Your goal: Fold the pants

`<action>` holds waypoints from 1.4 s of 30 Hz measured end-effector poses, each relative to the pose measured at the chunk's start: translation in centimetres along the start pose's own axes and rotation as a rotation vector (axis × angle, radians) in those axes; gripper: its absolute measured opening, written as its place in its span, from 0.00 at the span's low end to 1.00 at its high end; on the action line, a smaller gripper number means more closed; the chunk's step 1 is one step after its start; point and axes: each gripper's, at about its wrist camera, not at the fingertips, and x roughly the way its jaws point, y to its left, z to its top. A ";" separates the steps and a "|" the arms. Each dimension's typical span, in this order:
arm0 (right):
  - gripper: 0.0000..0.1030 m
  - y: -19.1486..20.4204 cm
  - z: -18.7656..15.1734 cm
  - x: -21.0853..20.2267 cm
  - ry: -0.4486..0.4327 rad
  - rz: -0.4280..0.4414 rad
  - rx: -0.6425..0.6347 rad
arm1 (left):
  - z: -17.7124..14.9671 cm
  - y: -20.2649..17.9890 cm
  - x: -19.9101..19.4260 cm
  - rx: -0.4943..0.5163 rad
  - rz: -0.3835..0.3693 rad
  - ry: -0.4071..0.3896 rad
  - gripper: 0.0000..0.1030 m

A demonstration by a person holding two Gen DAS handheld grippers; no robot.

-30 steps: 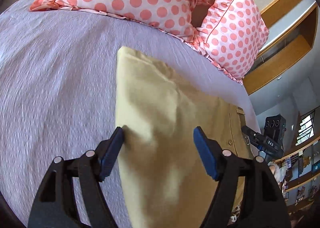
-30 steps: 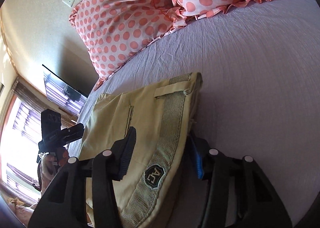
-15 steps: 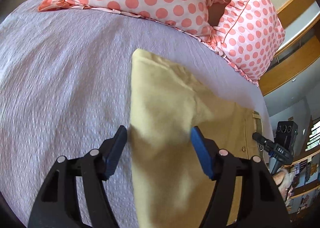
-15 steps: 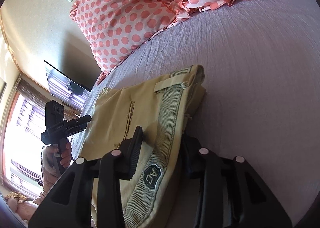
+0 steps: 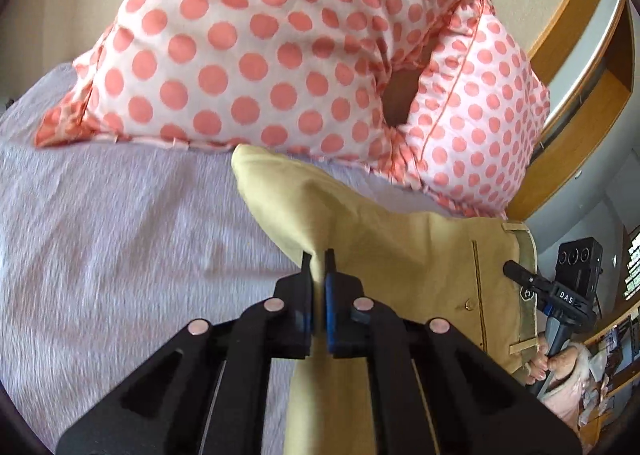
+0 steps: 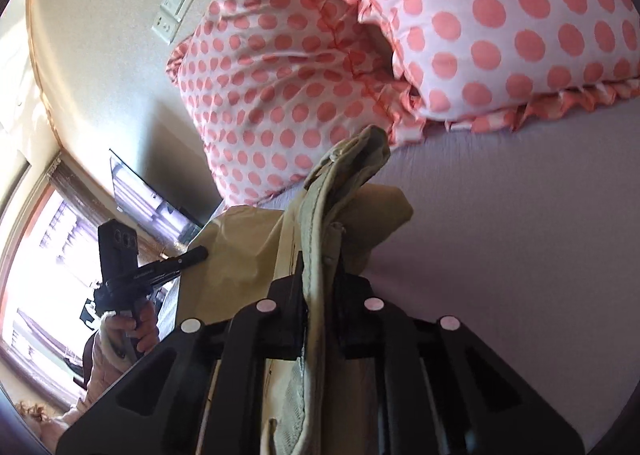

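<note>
the bed (image 5: pixel 100 239), under a lilac crinkled sheet, is carrying the pants (image 5: pixel 420 255) near its head edge, just below two dotted, frilled pillows (image 5: pixel 260 55). the pants are tan, soft cotton, bunching into peaks where gripped. the left tool (image 5: pixel 318 269) is pinching the plain folded edge; the right tool (image 6: pixel 320 275) is clamping on the thicker ribbed waistband (image 6: pixel 316 223). to fold well, both tools probably should be lifting level, keeping the cloth taut between them, and laying the edge square.
</note>
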 end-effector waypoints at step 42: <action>0.99 9.2 -18.7 -0.3 0.007 -0.726 -0.271 | -20.5 -5.9 -5.0 0.204 0.429 0.009 0.98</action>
